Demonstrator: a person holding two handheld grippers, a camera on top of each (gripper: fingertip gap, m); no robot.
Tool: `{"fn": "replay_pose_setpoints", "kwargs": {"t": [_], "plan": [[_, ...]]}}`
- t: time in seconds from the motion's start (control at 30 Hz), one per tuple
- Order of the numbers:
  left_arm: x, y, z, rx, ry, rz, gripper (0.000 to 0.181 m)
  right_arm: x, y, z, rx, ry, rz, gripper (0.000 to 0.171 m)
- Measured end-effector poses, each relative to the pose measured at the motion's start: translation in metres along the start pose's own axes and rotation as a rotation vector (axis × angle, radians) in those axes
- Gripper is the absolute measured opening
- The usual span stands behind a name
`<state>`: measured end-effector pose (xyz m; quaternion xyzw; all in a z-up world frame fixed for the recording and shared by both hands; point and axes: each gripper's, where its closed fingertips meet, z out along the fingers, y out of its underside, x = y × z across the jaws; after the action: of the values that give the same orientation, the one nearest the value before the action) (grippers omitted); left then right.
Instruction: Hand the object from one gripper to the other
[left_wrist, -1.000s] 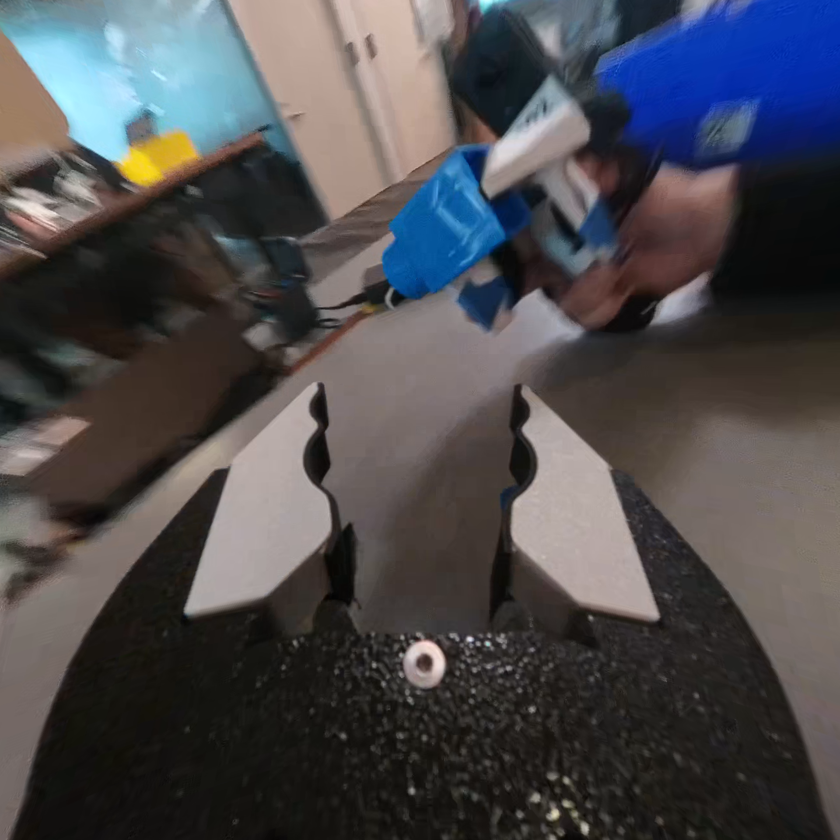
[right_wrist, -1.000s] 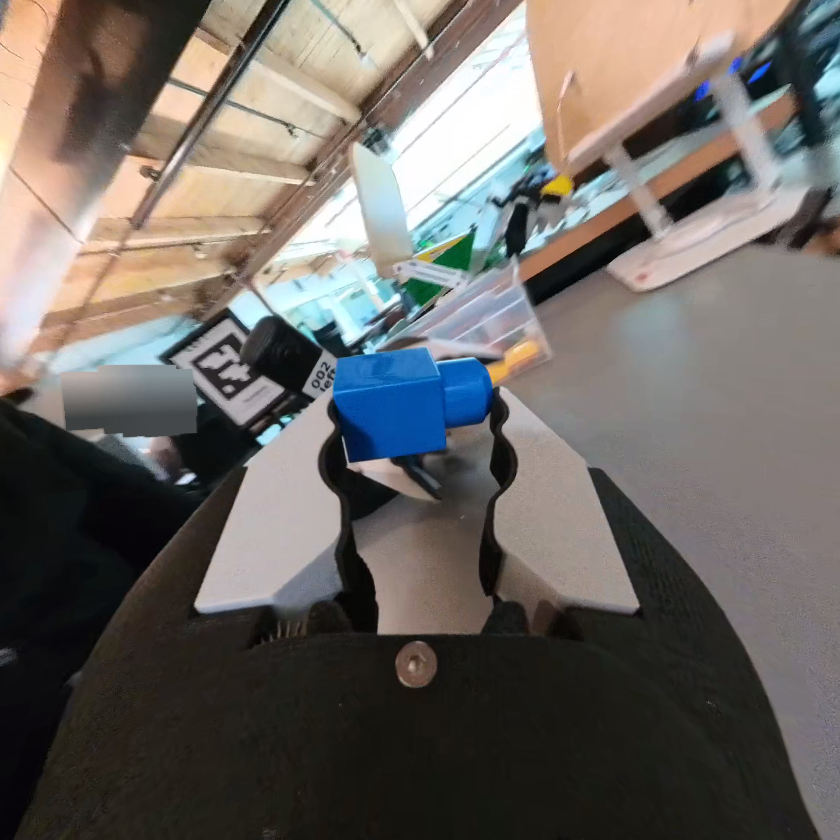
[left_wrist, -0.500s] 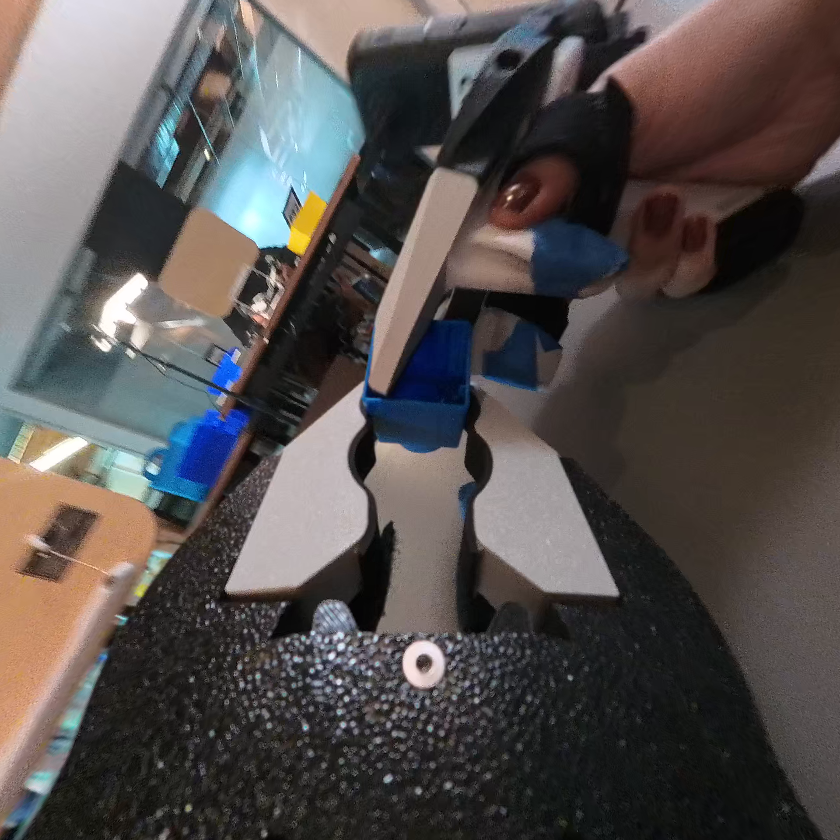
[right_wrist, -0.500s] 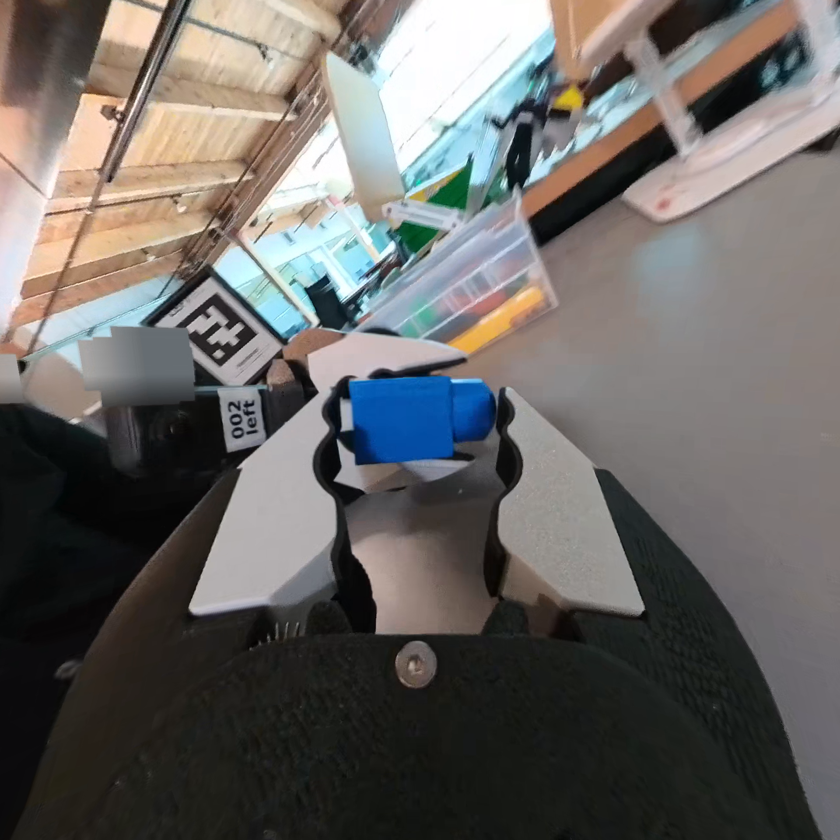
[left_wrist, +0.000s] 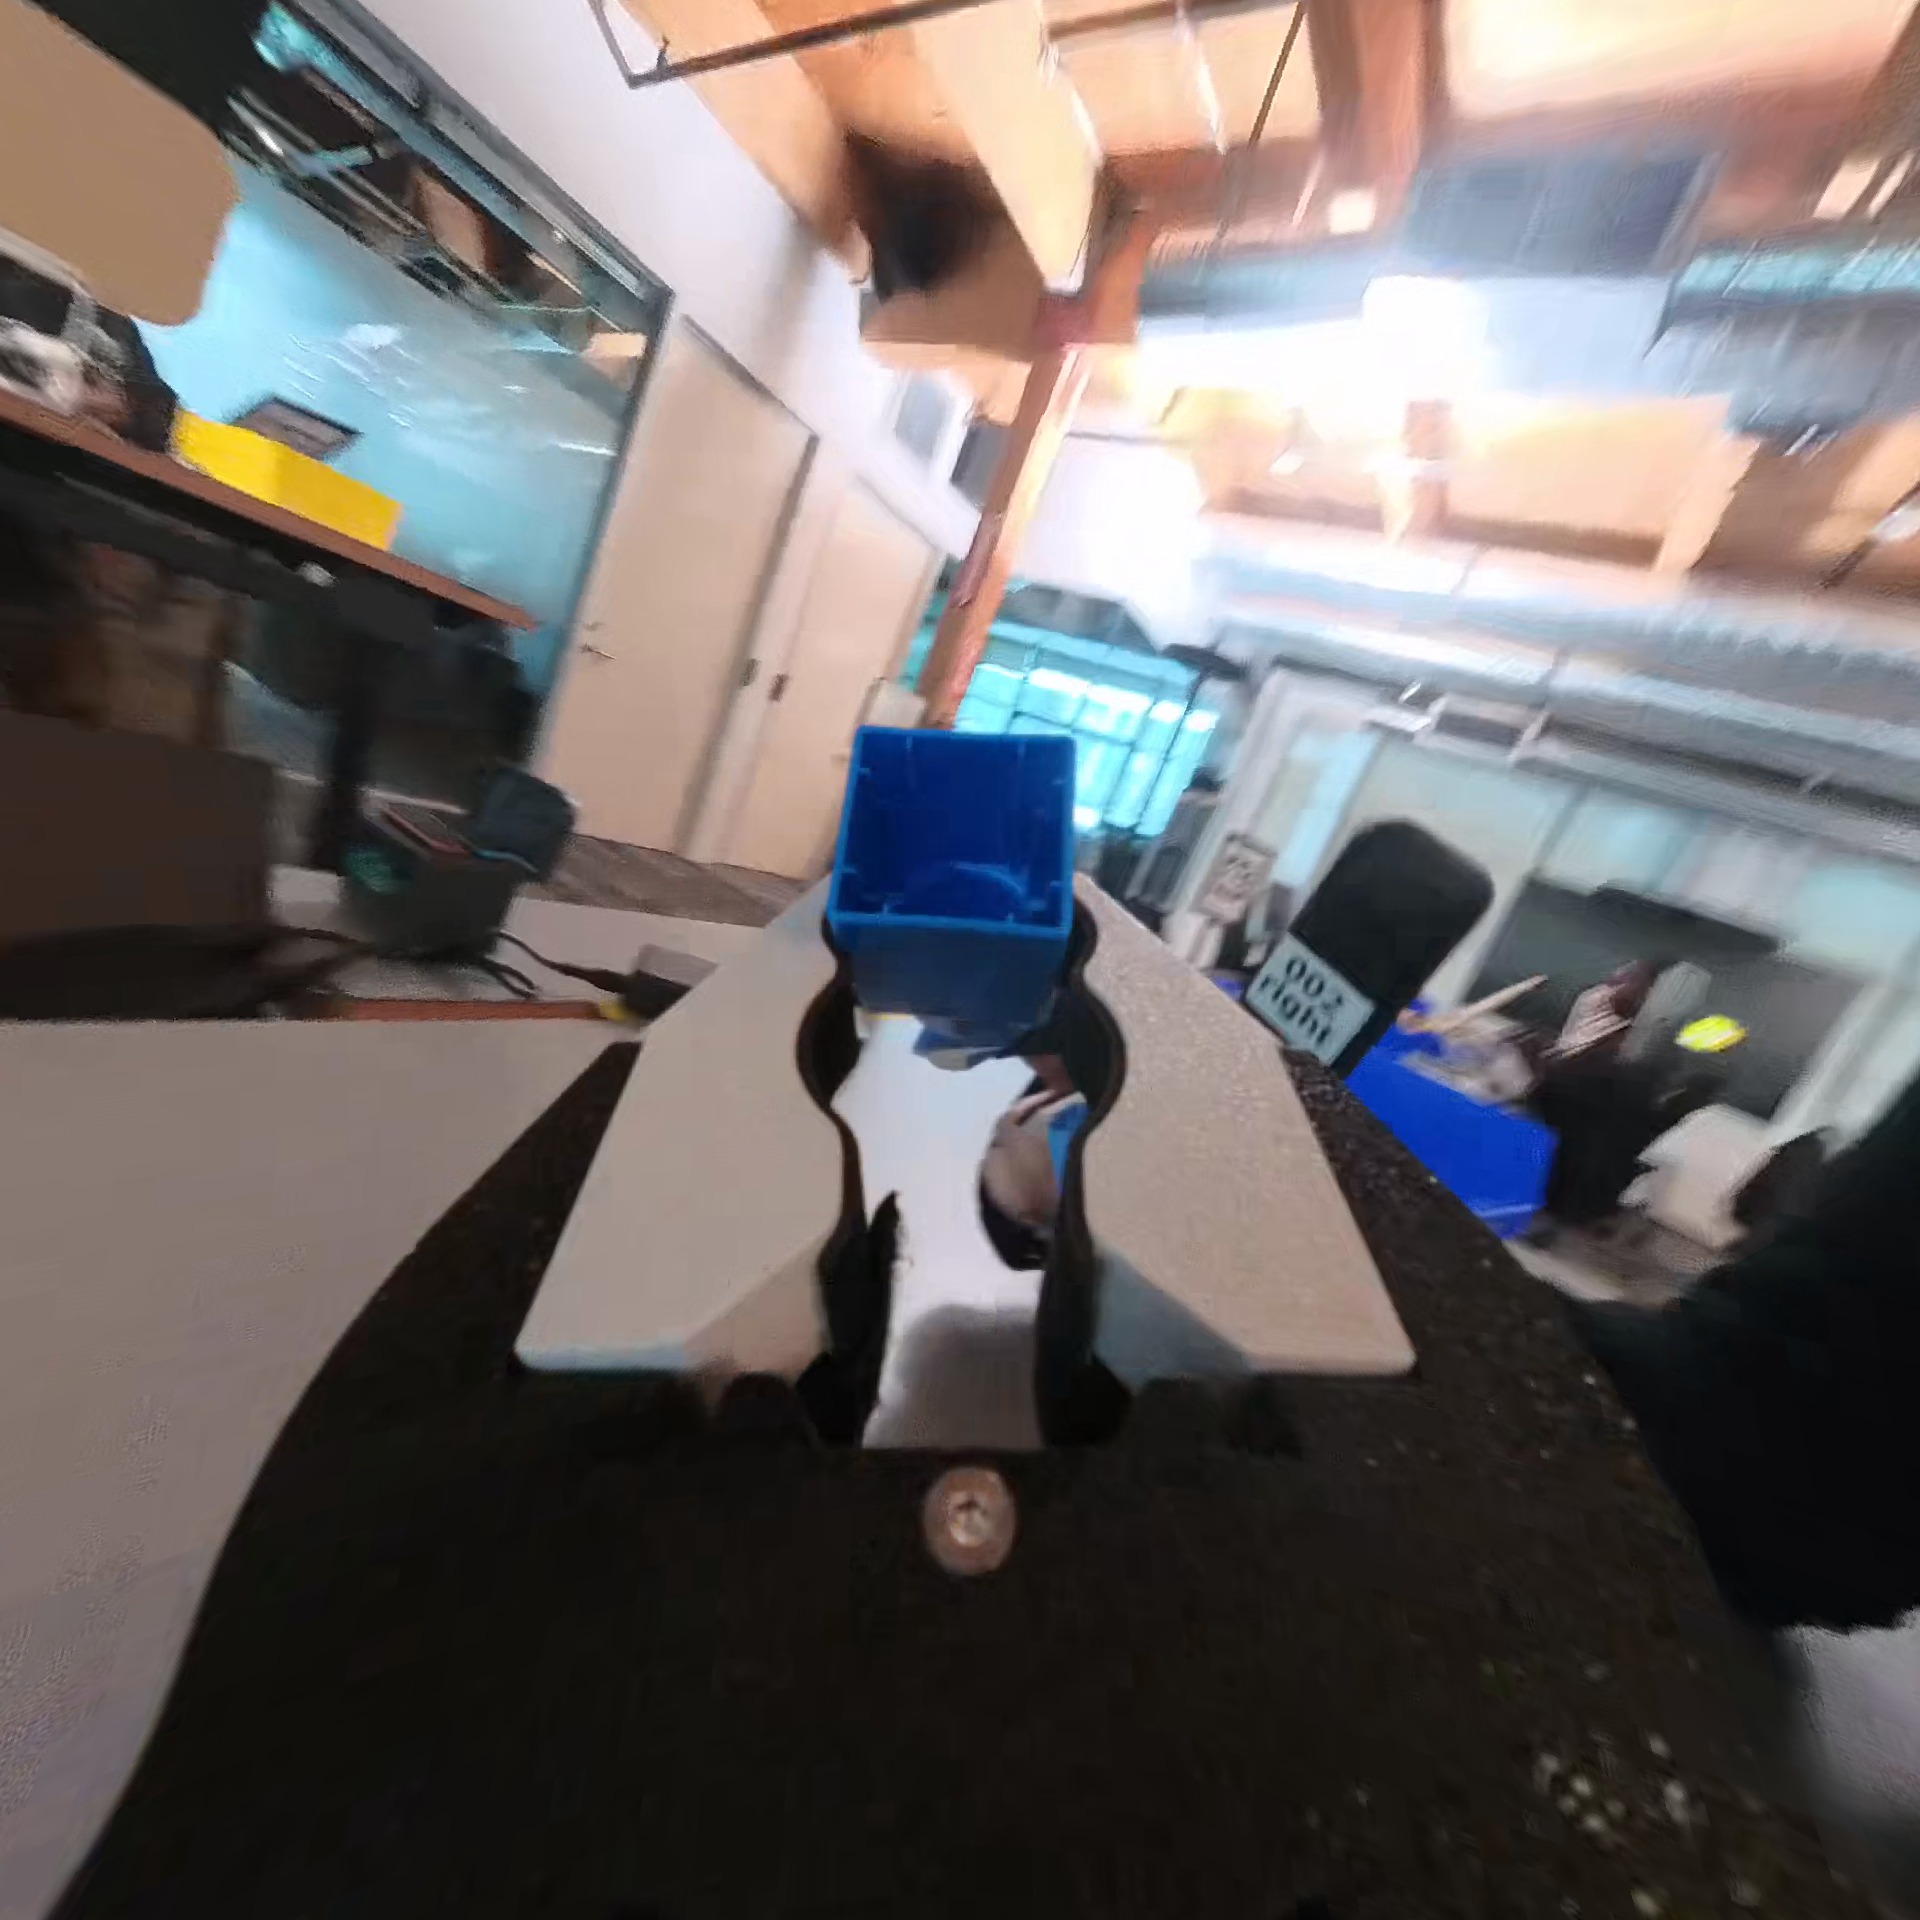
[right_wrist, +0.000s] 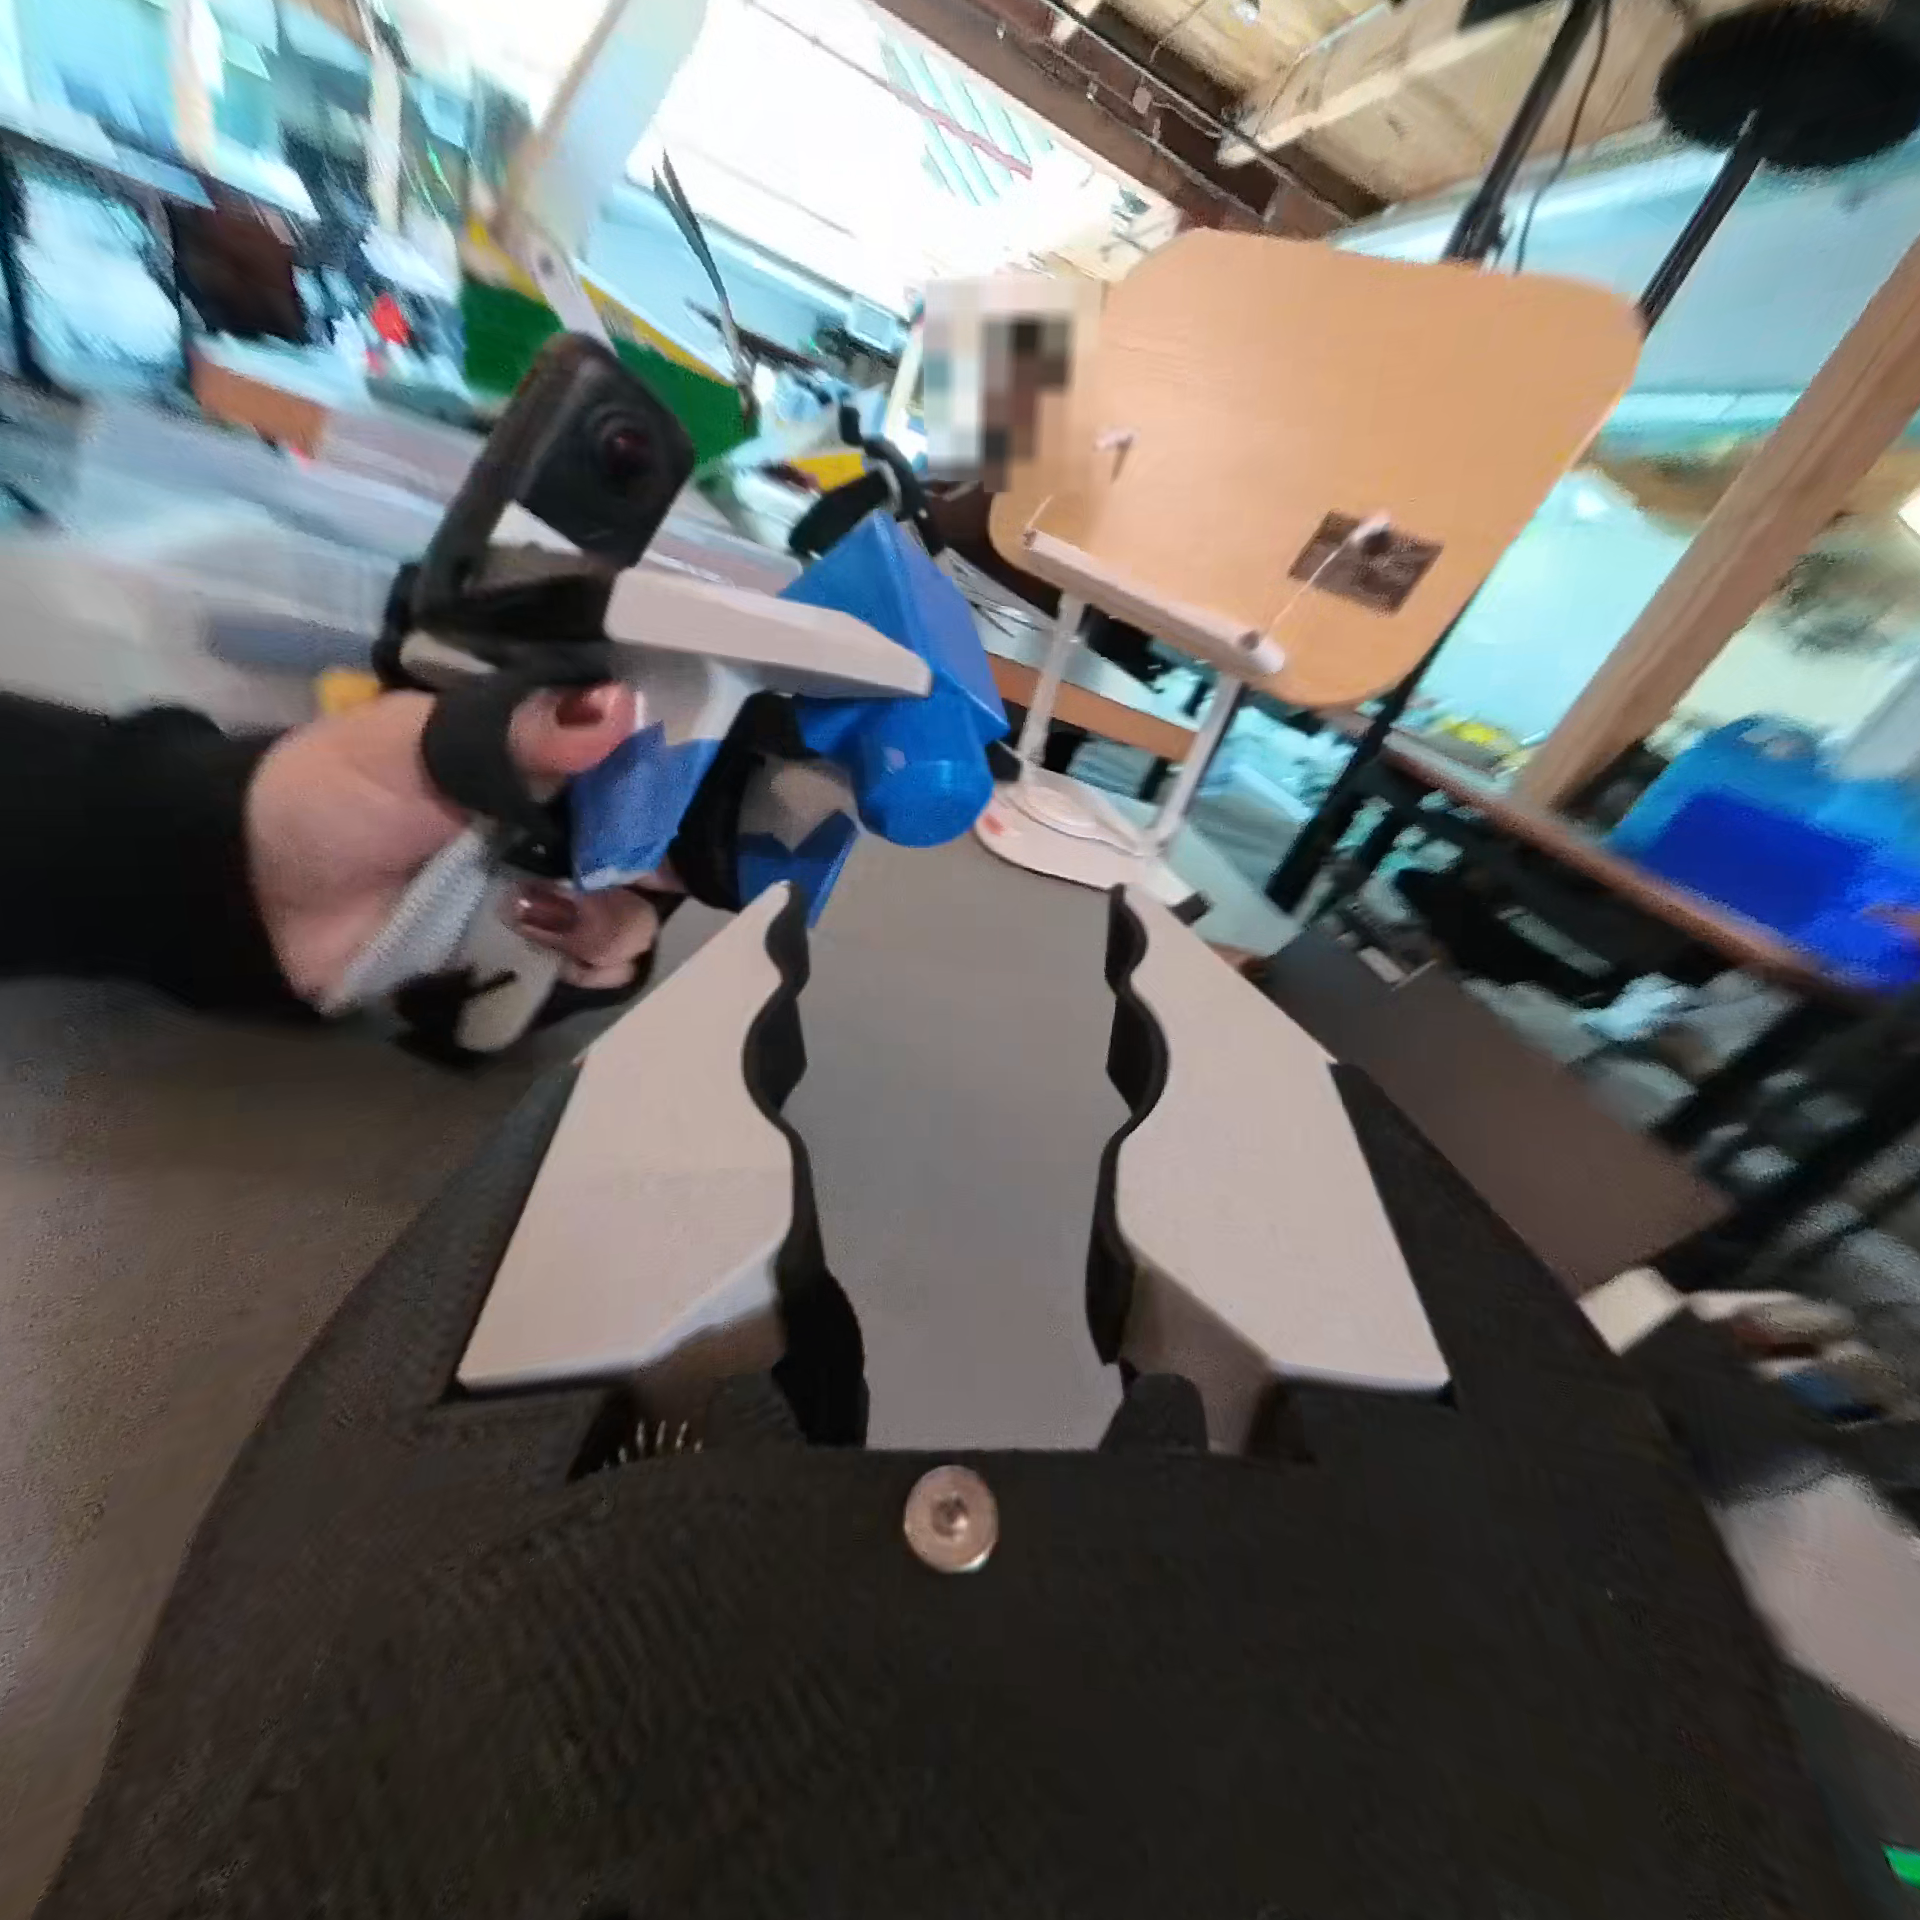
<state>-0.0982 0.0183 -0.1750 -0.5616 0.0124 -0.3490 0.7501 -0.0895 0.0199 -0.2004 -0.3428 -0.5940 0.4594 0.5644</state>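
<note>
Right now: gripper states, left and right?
Left gripper: closed on the blue block, pinched at its fingertips.
Right gripper: open, nothing between its fingers.

The blue block (left_wrist: 951, 883) looks like smooth, slightly glossy moulded plastic, hollow with thin ribs inside. Around the block, the left gripper (left_wrist: 956, 971) has matt, finely grained pale grey fingers (left_wrist: 727, 1153) on a rough, speckled black body. The right gripper (right_wrist: 951, 925) shows the same matt grey, with a shiny metal screw (right_wrist: 949, 1532). Below it the desk (right_wrist: 208, 1143) is dull grey.
</note>
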Motion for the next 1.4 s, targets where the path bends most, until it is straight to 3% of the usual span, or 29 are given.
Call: {"fn": "replay_pose_setpoints", "kwargs": {"t": [0.2, 0.37, 0.5, 0.57, 0.63, 0.7, 0.8, 0.93, 1.07, 1.2, 1.4], "plan": [[0.012, 0.024, 0.011, -0.103, 0.153, -0.259, 0.034, -0.013, -0.007, 0.007, -0.031, 0.131, -0.409, 0.044], [0.026, 0.032, 0.014, -0.149, 0.256, -0.365, 0.034, -0.01, -0.011, 0.004, -0.034, 0.198, -0.521, 0.033], [0.022, 0.025, 0.014, -0.096, 0.259, -0.407, 0.038, -0.004, -0.01, 0.006, -0.063, 0.247, -0.504, 0.032], [0.002, 0.007, 0.008, 0.051, 0.116, -0.304, 0.067, 0.007, -0.006, 0.004, -0.094, 0.296, -0.468, 0.032], [-0.019, -0.017, -0.009, 0.21, -0.07, -0.161, 0.08, 0.02, 0.005, 0.001, -0.146, 0.328, -0.416, 0.032], [-0.033, -0.027, -0.023, 0.241, -0.231, -0.017, 0.088, 0.033, 0.017, -0.002, -0.205, 0.358, -0.355, 0.032], [-0.037, -0.021, -0.022, 0.125, -0.338, 0.186, 0.086, 0.041, 0.028, -0.006, -0.231, 0.381, -0.267, 0.032], [-0.027, -0.009, -0.006, 0.022, -0.353, 0.405, 0.08, 0.038, 0.036, -0.014, -0.225, 0.376, -0.226, 0.032], [-0.014, 0.004, 0.003, -0.065, -0.329, 0.614, 0.063, 0.055, 0.022, -0.036, -0.17, 0.511, -0.229, 0.032], [-0.002, 0.02, 0.011, -0.151, -0.279, 0.791, 0.049, 0.06, 0.011, -0.073, -0.18, 0.669, -0.241, 0.032], [0.012, 0.032, 0.015, -0.198, -0.247, 1.006, 0.039, 0.005, -0.027, -0.153, -0.197, 0.776, -0.34, 0.032]]}}
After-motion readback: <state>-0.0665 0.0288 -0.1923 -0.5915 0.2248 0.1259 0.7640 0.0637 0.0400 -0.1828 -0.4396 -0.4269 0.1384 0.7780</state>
